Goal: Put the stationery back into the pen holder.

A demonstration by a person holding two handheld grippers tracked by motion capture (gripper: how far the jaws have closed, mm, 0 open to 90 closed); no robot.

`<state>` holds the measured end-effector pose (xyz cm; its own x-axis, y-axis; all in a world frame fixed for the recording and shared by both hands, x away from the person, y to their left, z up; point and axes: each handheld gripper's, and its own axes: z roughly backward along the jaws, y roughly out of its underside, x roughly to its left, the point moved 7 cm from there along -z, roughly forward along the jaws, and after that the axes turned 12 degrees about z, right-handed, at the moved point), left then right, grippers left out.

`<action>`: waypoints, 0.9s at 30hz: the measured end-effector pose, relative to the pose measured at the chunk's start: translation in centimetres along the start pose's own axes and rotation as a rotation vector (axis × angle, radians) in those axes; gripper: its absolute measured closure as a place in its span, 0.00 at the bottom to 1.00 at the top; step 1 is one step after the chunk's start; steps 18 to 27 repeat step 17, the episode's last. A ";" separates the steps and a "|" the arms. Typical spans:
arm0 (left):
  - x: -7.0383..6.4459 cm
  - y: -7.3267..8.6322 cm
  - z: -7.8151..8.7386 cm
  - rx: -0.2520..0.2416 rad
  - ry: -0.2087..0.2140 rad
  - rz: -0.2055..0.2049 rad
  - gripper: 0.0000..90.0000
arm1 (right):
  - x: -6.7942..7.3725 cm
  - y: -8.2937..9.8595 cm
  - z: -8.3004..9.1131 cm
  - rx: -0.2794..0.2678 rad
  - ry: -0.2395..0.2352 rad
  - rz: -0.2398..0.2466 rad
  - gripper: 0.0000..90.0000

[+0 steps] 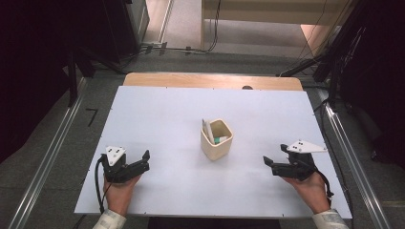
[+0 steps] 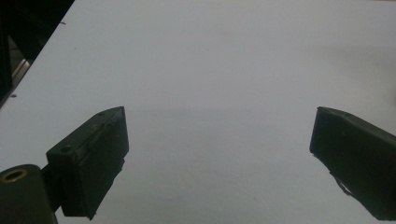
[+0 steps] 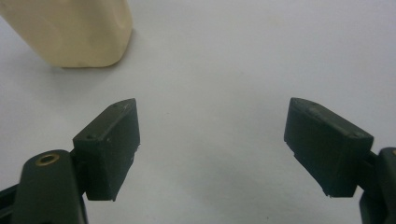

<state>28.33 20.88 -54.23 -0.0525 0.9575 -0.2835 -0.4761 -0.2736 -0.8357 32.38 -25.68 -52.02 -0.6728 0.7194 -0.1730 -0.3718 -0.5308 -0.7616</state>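
Your left gripper [image 1: 143, 160] rests low over the near left part of the white rectangular table board [image 1: 167, 119], held in your left hand [image 1: 119, 191]. In the left gripper view its black jaws stand wide apart with bare white board between them and nothing clasped. The gripper [image 2: 219, 135] points along the board towards its far side.

Your right gripper [image 1: 267, 162] rests over the near right part of the board, held in your right hand [image 1: 313, 188]. In the right gripper view its jaws are likewise spread wide and empty [image 3: 212, 126].

The cream, square-sided holder cup with rounded corners [image 1: 216, 139] stands upright near the middle of the board, between the two grippers and well apart from both. In the right gripper view its lower wall [image 3: 74, 32] appears at the upper left, beyond the left jaw and clear of it.

Inside the cup, a white pen-like stick [image 1: 207, 130] leans against the left wall, its tip rising above the rim. A second item with a green band [image 1: 219, 140] lies lower in the cup; what it is cannot be told.
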 end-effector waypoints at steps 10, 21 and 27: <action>0.0 0.0 0.0 0.001 -0.002 -0.002 0.06 | -1.8 1.5 1.3 0.005 0.054 -0.063 0.19; 0.0 0.0 0.0 -0.001 -0.002 -0.001 0.06 | -3.2 2.7 2.3 0.003 0.097 -0.112 0.19; 0.0 0.0 0.0 -0.001 -0.002 -0.001 0.06 | -3.2 2.7 2.3 0.003 0.097 -0.112 0.19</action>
